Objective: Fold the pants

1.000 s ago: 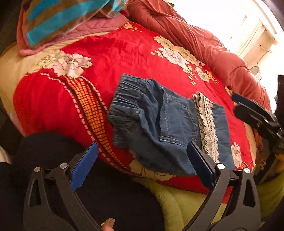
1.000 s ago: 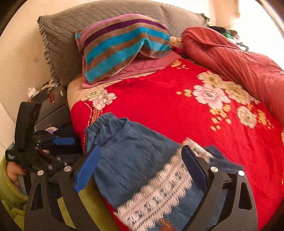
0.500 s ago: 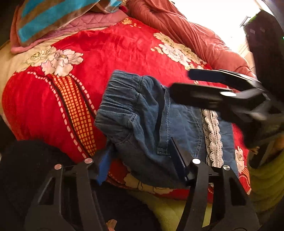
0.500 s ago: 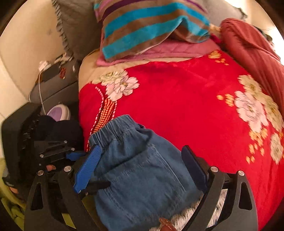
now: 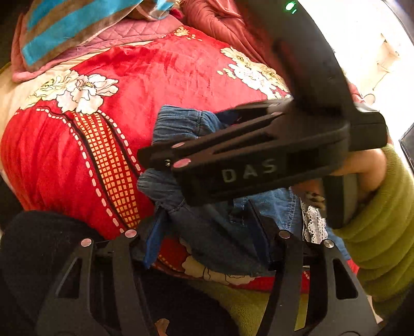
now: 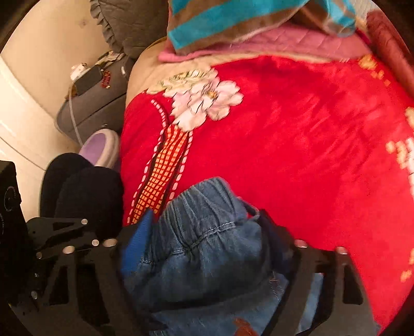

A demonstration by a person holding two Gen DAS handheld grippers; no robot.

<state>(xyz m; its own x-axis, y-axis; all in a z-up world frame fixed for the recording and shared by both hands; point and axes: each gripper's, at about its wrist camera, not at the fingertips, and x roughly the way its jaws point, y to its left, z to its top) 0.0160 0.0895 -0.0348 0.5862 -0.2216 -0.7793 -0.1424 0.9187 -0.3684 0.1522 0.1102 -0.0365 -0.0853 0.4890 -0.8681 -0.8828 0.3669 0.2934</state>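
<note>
Change: since a second ago the right tool [image 6: 207,248] has swung across from the lace hem end to the waistband end, and the left tool [image 5: 207,227] has narrowed from wide open onto the near edge of the pants [image 5: 207,232].
Pants: one small pair in blue denim, lying on the red blanket [image 5: 168,72] at the near edge of the bed.
Long axis: runs across the left wrist view, gathered elastic waistband [image 6: 204,204] at the left end, white lace trim [image 5: 313,224] towards the right end.
Folds: the waistband end is bunched and rumpled, not flat.
Left tool: half closed, blue pad [image 5: 152,240] against the denim on one side and the dark finger on the other, pinching the near edge of the pants.
Right tool: closing, with the bunched waistband between its fingers; the picture is blurred, and I cannot tell whether the pads press the cloth.
Hand: the right hand [image 5: 362,165], in a green sleeve [image 5: 383,232], holds the right tool's body across the left wrist view.
Hidden: that body covers the middle of the pants; the hem end is cut off behind sleeve and tool.
Blanket: one, red with white flowers and an orange checked band [image 5: 108,160].
Pillows: a striped blue-and-brown one [image 6: 233,23] on a pink quilted one, and a grey one [image 6: 129,23] behind.
Beside the bed: one grey stand [image 6: 95,103] with small items too small to make out.
</note>
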